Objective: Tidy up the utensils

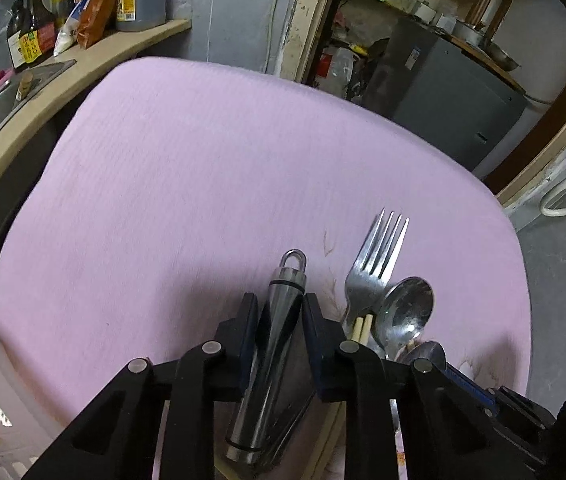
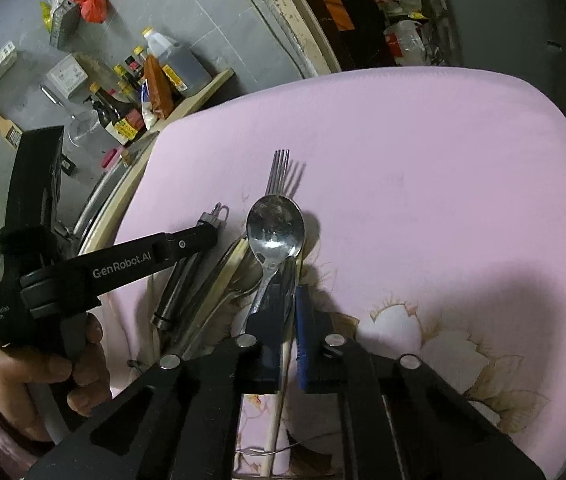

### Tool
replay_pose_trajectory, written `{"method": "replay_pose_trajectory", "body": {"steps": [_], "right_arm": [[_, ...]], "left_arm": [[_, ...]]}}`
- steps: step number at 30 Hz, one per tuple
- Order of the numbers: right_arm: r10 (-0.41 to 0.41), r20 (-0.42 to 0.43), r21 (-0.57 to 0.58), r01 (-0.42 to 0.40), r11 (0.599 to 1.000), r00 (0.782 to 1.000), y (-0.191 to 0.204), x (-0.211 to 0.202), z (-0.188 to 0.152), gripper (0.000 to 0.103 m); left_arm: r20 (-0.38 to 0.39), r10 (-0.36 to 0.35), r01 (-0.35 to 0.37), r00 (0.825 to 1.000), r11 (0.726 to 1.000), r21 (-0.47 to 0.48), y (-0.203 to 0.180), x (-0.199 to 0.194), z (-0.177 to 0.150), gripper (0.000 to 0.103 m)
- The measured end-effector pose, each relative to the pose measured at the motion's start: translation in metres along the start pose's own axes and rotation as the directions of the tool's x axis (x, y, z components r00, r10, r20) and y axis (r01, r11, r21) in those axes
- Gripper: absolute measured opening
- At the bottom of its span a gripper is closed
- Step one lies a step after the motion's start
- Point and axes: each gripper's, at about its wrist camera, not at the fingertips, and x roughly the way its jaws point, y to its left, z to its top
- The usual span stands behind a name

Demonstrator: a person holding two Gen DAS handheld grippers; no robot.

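The left hand-held gripper (image 1: 276, 320) is closed on a dark metal handle (image 1: 279, 316) with a ring end; if yanked, it could drag the neighbouring fork (image 1: 375, 264) and spoon (image 1: 407, 312) askew. The right hand-held gripper (image 2: 289, 312) stands narrowly parted around a chopstick (image 2: 279, 392) (contact unclear). The shiny utensils lie bunched on the pink surface (image 1: 203, 168).

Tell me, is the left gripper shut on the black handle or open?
Shut: the left gripper has both fingers pressed against the black handle.
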Motion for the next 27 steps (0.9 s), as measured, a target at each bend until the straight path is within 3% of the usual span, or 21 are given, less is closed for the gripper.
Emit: {"method": "replay_pose_trajectory", "body": {"steps": [9, 17, 22, 27], "right_arm": [[-0.052, 0.101, -0.012, 0.053, 0.999, 0.994, 0.018, -0.052, -0.012, 0.003], [-0.157, 0.217, -0.040, 0.170, 0.985, 0.963, 0.058, -0.111, -0.030, 0.002], [-0.234, 0.294, -0.045, 0.258, 0.965, 0.927, 0.089, -0.144, -0.040, 0.002], [-0.323, 0.381, -0.061, 0.372, 0.926, 0.867, 0.132, -0.178, -0.039, 0.001]], "left_arm": [[0.079, -0.056, 0.050, 0.995, 0.996, 0.073, -0.006, -0.047, -0.001, 0.020], [0.151, -0.145, 0.116, 0.978, 0.975, 0.188, -0.001, -0.114, -0.021, 0.019], [0.193, -0.209, 0.156, 0.959, 0.954, 0.257, 0.005, -0.150, -0.036, 0.018], [0.243, -0.288, 0.225, 0.926, 0.940, 0.257, 0.023, -0.186, -0.035, 0.018]]}}
